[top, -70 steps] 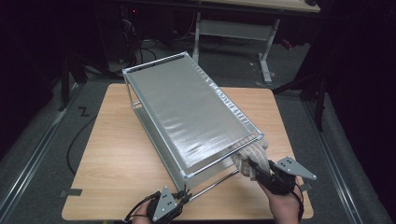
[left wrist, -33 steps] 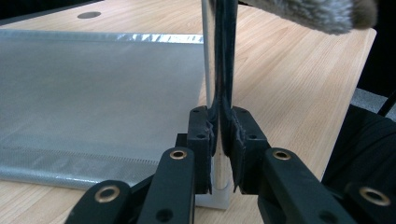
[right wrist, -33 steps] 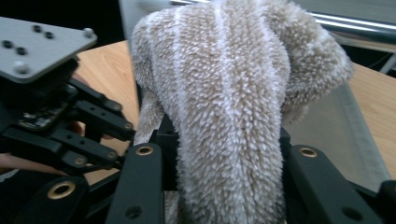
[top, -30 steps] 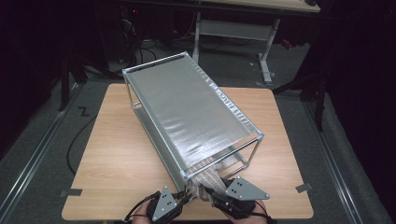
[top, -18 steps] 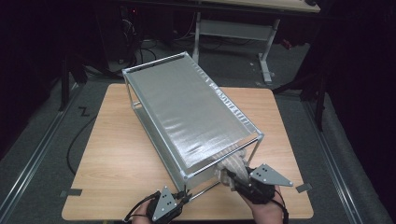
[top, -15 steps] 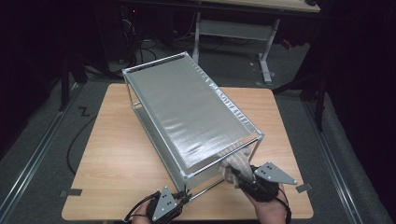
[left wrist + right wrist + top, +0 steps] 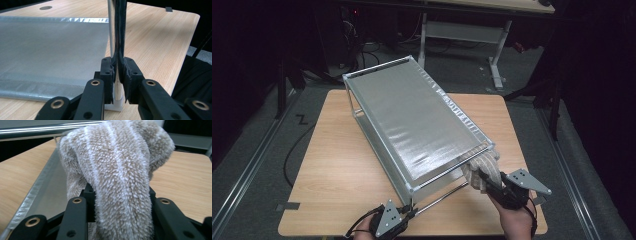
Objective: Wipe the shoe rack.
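Wiping silver mesh rack (image 7: 422, 125), near corner: right gripper (image 7: 486, 181) clamps beige fluffy cloth (image 7: 117, 170); left gripper (image 7: 117, 72) pinches chrome post (image 7: 115, 37); most rack unwiped.

Our left hand (image 7: 373, 229) sits low at the near edge, and its left gripper (image 7: 409, 212) points up and to the right; its jaws are squeezed tight on something thin between the pads (image 7: 110, 75); our right hand (image 7: 516, 220) is farther to the right, and its right gripper (image 7: 484, 181) points up and left; its jaws stand partly apart, pinching something soft.
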The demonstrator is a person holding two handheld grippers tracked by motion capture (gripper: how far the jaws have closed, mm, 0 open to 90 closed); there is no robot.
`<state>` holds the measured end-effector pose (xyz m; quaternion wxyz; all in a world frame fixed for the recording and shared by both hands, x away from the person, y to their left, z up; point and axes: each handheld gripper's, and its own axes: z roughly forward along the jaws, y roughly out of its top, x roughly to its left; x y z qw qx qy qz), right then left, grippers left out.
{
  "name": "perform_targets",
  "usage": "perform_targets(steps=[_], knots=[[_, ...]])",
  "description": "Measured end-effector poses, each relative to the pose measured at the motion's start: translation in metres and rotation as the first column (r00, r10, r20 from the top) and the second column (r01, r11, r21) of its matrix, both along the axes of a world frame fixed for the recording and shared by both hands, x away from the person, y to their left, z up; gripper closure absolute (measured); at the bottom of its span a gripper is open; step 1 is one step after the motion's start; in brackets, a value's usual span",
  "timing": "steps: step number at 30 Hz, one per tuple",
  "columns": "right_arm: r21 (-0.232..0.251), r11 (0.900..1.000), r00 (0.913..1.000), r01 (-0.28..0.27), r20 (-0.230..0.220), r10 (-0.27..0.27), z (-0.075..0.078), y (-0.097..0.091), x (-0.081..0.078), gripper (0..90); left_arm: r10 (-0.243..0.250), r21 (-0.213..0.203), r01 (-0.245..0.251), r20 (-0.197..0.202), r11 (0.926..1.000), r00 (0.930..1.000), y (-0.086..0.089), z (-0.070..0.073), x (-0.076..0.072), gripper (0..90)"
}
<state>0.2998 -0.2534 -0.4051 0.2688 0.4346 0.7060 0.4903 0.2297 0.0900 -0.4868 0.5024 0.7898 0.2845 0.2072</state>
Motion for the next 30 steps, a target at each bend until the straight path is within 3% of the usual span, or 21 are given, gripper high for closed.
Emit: perform_targets(steps=[6, 7, 12, 14, 15, 16, 17, 18, 19, 20, 23, 30], knots=[[-0.025, 0.996, 0.9963, -0.086, 0.003, 0.086, 0.001, 0.023, -0.01, 61.9, -0.001, 0.0, 0.001, 0.0, 1.0, 1.0, 0.0, 0.0, 0.0, 79.4], [-0.034, 0.9909, 0.9915, -0.13, 0.003, 0.13, 0.002, 0.034, -0.015, 61.8, -0.002, 0.001, 0.002, 0.0, 1.0, 1.0, 0.0, 0.0, 0.0, 79.4], [-0.062, 0.9671, 0.9689, -0.247, 0.004, 0.248, 0.004, 0.064, -0.031, 61.8, -0.003, 0.002, 0.003, -0.001, 1.0, 1.0, 0.001, 0.0, 0.0, 79.4], [-0.068, 0.9617, 0.9639, -0.266, 0.003, 0.266, 0.004, 0.07, -0.035, 61.8, -0.001, -0.005, 0.001, -0.002, 1.0, 1.0, 0.0, 0.0, 0.0, 79.4], [-0.075, 0.9489, 0.9514, -0.307, 0.005, 0.308, 0.005, 0.08, -0.041, 61.8, -0.002, 0.0, 0.002, -0.001, 1.0, 1.0, 0.0, 0.0, 0.0, 79.4], [-0.083, 0.9427, 0.9458, -0.323, 0.005, 0.325, 0.005, 0.086, -0.044, 61.8, -0.002, 0.0, 0.002, -0.001, 1.0, 1.0, 0.0, 0.0, 0.0, 79.4], [-0.083, 0.9427, 0.9458, -0.323, 0.005, 0.325, 0.005, 0.086, -0.044, 61.8, -0.002, 0.0, 0.002, -0.001, 1.0, 1.0, 0.0, 0.0, 0.0, 79.4], [-0.087, 0.9347, 0.938, -0.345, 0.008, 0.347, 0.005, 0.09, -0.047, 61.8, -0.002, -0.001, 0.002, -0.001, 1.0, 1.0, 0.0, 0.0, 0.0, 79.4], [-0.095, 0.921, 0.9247, -0.378, 0.01, 0.381, 0.005, 0.098, -0.052, 61.8, -0.002, -0.001, 0.002, -0.001, 1.0, 1.0, 0.0, 0.0, 0.0, 79.4], [-0.095, 0.921, 0.9247, -0.378, 0.01, 0.381, 0.005, 0.098, -0.052, 61.8, -0.002, 0.0, 0.002, -0.001, 1.0, 1.0, 0.0, 0.0, 0.0, 79.4], [-0.11, 0.9039, 0.9086, -0.413, 0.015, 0.417, 0.006, 0.107, -0.06, 61.8, -0.003, 0.001, 0.003, 0.0, 1.0, 1.0, 0.0, 0.0, 0.0, 79.4], [-0.107, 0.9006, 0.9045, -0.421, 0.023, 0.426, 0.008, 0.107, -0.063, 61.8, 0.007, 0.008, -0.007, -0.005, 0.9999, 1.0, 0.003, 0.001, 0.002, 79.3]])
